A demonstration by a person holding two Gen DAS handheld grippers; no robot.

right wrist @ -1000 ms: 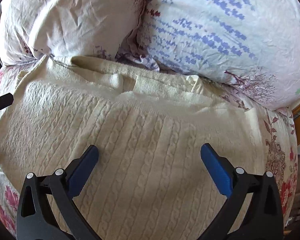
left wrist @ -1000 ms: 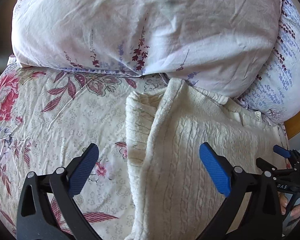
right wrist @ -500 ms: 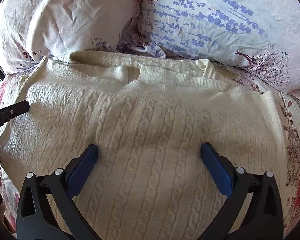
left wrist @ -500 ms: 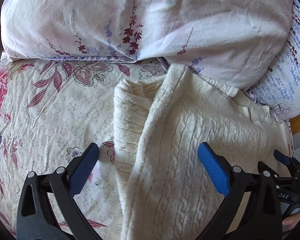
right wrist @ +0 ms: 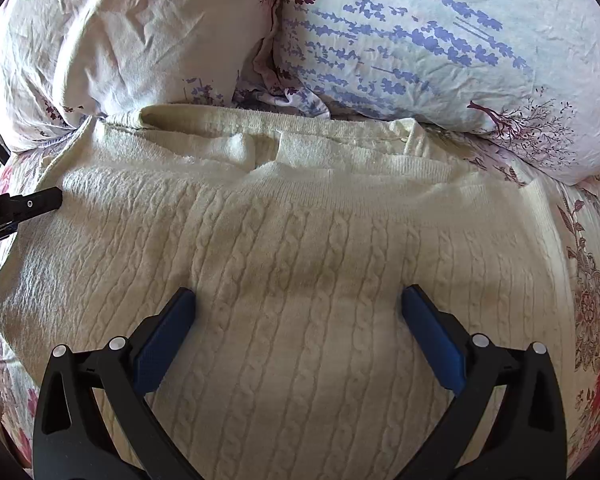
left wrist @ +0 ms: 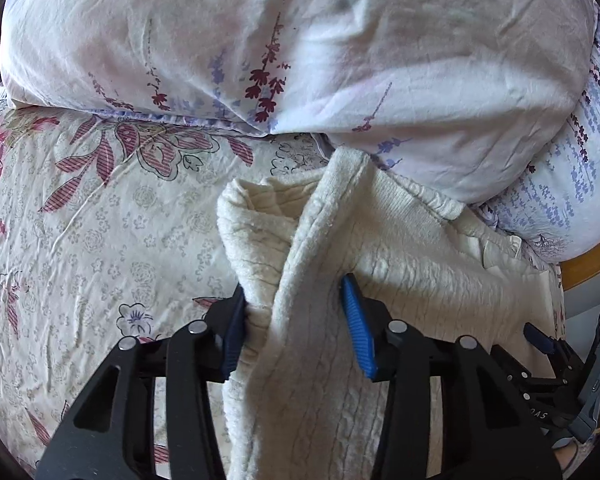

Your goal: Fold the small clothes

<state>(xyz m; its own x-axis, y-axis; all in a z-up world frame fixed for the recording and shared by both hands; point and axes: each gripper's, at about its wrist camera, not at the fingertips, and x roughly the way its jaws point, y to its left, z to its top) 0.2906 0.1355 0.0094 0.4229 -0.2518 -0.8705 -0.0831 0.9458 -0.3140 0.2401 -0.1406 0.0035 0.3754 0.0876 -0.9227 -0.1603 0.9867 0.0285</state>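
A cream cable-knit sweater (right wrist: 300, 264) lay spread on a flowered bedspread (left wrist: 100, 240), its far edge tucked against two pillows: a pale one with dark red sprigs (left wrist: 280, 40) on the left and one printed with blue flowers (right wrist: 440, 40) on the right. In the left wrist view the sweater's left edge stood bunched into a raised fold running from near to far. The left gripper (left wrist: 296, 320) was closing on that fold, its blue pads pressed against the knit on both sides, so the jaws stood narrow with the cloth between them. The right gripper (right wrist: 298, 332) hung over the near middle of the sweater with its jaws wide and nothing between them. At the left edge of the right wrist view, the black tip of the left gripper reached onto the sweater's left side.
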